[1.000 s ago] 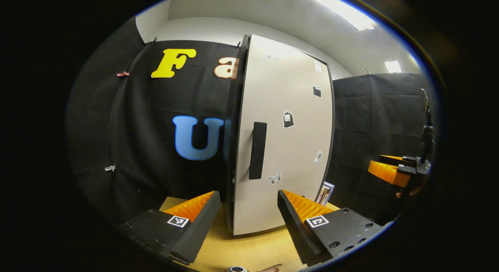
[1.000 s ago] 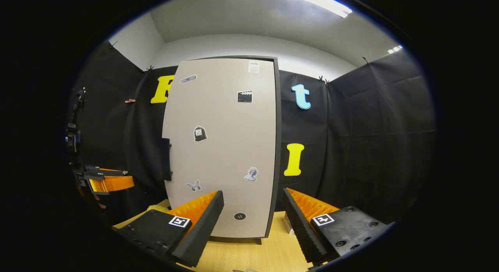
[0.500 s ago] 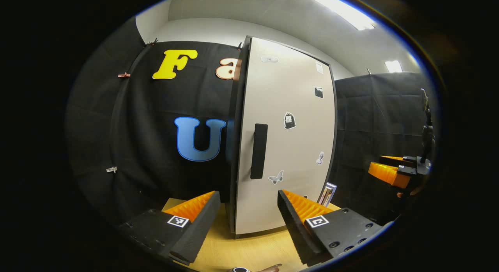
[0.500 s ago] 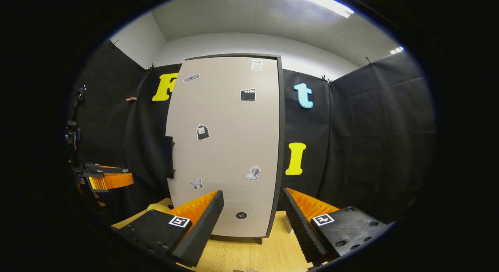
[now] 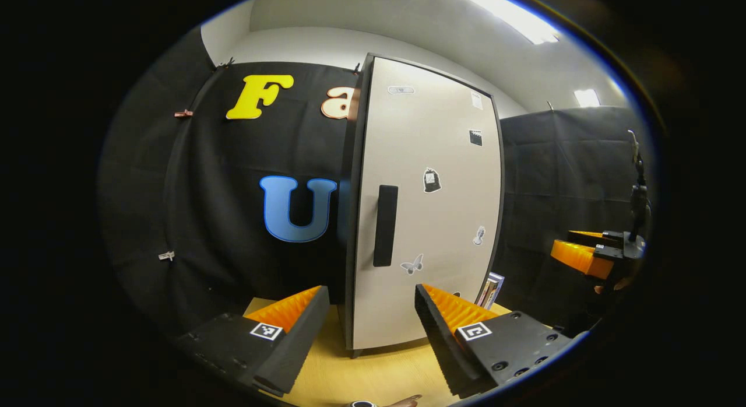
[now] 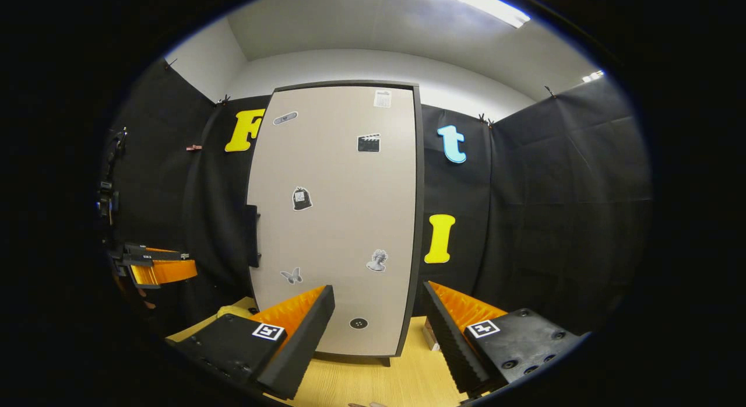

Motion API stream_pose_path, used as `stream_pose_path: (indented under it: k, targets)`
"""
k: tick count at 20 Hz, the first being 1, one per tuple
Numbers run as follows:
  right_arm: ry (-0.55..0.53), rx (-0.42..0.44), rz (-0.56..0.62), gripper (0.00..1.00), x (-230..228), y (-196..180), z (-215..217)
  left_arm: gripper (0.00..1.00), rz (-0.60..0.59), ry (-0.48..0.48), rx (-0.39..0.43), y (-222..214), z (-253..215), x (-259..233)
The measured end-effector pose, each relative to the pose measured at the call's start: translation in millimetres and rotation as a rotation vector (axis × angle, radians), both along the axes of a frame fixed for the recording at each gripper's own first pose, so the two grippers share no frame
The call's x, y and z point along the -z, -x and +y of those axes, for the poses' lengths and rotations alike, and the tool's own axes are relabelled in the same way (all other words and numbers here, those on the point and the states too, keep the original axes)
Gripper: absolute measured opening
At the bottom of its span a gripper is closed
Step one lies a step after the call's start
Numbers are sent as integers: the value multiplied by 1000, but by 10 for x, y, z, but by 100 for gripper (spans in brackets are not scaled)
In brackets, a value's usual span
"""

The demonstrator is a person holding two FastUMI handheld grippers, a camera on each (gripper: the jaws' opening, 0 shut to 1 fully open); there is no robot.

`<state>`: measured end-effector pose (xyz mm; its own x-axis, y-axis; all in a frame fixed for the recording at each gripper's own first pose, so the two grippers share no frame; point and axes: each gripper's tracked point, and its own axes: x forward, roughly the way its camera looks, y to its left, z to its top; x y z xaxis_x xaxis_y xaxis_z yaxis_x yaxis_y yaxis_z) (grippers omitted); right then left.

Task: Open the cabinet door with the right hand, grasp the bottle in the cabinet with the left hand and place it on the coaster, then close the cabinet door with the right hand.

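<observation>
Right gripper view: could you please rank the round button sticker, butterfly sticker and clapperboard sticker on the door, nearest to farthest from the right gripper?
From the right gripper:
1. Round button sticker, lowest on the cabinet door, between the jaws.
2. Butterfly sticker, lower left.
3. Clapperboard sticker, upper right.

I can read no words or numbers anywhere. My left tool (image 5: 368,319) carries a square black-and-white coded marker on each finger, and my right tool (image 6: 379,319) carries the same kind; these are patterns, not text. The cabinet door (image 6: 344,220) bears stickers: a small white label (image 6: 382,98) near its top corner, its print too fine to make out, a clapperboard sticker (image 6: 368,143), a dark bag-shaped sticker (image 6: 301,199) with a tiny unreadable tag, a butterfly (image 6: 291,275), a bust (image 6: 377,260), and a pill-shaped badge (image 6: 285,118) whose marking is too small to tell.
</observation>
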<state>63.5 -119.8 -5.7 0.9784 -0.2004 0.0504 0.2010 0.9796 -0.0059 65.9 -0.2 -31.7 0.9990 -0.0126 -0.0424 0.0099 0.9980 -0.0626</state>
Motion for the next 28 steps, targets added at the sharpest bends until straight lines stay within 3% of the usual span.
stream_pose_path:
  k: [19,28]
  targets:
    - [18,-23,4,98,21,-31,92,93,-2,-1,-7,6,36,34]
    - [75,-98,-2,97,27,-238,269,93,-10,-8,-62,112,102,-11]
